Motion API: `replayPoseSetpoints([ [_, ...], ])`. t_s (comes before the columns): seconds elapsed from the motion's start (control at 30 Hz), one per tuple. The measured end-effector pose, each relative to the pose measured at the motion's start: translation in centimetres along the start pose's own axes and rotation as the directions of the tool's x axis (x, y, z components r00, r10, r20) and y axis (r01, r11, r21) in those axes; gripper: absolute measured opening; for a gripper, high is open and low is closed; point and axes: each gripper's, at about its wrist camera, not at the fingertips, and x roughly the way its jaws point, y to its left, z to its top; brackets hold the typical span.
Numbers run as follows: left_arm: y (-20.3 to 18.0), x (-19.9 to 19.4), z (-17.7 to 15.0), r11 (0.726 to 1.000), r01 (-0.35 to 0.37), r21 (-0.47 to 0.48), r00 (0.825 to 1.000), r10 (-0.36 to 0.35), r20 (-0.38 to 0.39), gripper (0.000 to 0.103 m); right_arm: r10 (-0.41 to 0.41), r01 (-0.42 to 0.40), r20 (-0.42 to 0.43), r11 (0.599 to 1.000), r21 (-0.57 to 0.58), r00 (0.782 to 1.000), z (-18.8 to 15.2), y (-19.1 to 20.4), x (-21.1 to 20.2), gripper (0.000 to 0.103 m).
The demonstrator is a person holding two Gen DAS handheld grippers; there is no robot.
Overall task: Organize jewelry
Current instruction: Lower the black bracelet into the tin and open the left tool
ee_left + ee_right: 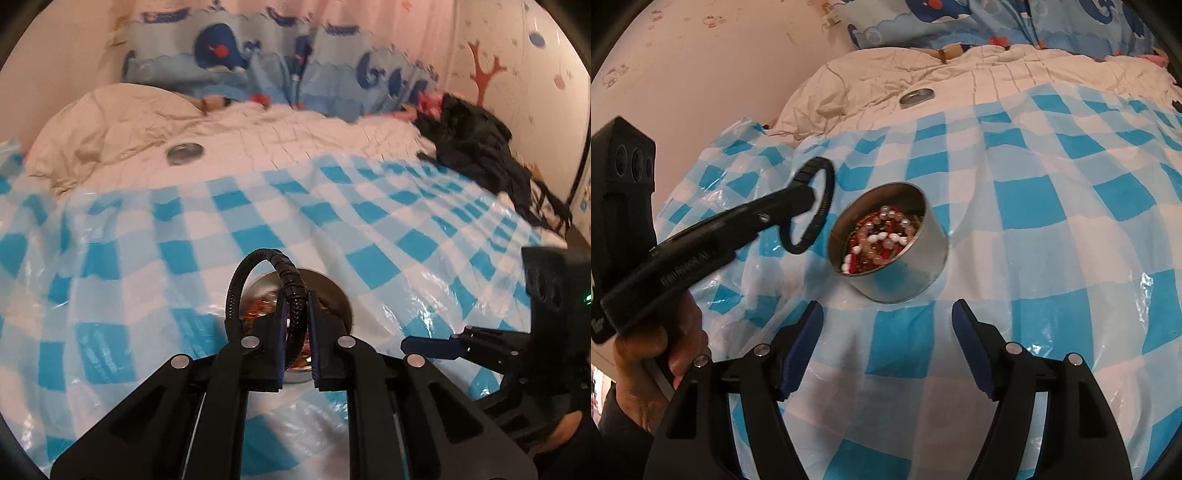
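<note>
Black braided bracelet lifted clear of the tin, sorting barely begun

The left gripper (pixel 809 201) is clamped on a black braided bracelet (pixel 812 205), held in the air at about nine o'clock from the round metal tin (pixel 905 258). The right gripper (pixel 886 332) hangs empty, jaws wide apart, at six o'clock from it. Beaded strands (pixel 882 236) fill the tin, so most jewelry seems left to sort; the lid (pixel 916 96) lies well apart at twelve o'clock.

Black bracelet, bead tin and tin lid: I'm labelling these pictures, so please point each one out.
black bracelet (pixel 295 317): left wrist view, braided band between the pads.
bead tin (pixel 916 258): right wrist view, bare metal side wall.
tin lid (pixel 917 97): right wrist view, its top face, on the cream quilt.
</note>
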Motion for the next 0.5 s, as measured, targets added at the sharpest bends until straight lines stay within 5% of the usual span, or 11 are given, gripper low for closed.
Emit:
replayPoseSetpoints([
  [0.13,-1.2,2.5,-0.7,1.0,0.011,0.017,0.997,-0.009,-0.078,0.03,-0.041,0.042,-0.024,0.999,0.032,0.999,0.2,-1.1,0.3,0.074],
  [0.3,-1.1,1.1,-1.0,1.0,0.006,0.002,0.999,-0.006,-0.045,0.055,-0.046,0.047,-0.027,0.997,0.053,0.999,0.2,-1.6,0.2,0.079],
  [0.5,-0.4,-1.4,-2.2,0.986,-0.163,-0.034,0.986,0.161,-0.044,0.09,-0.133,0.133,-0.014,0.991,-0.026,0.991,-0.1,-0.2,0.2,0.089],
])
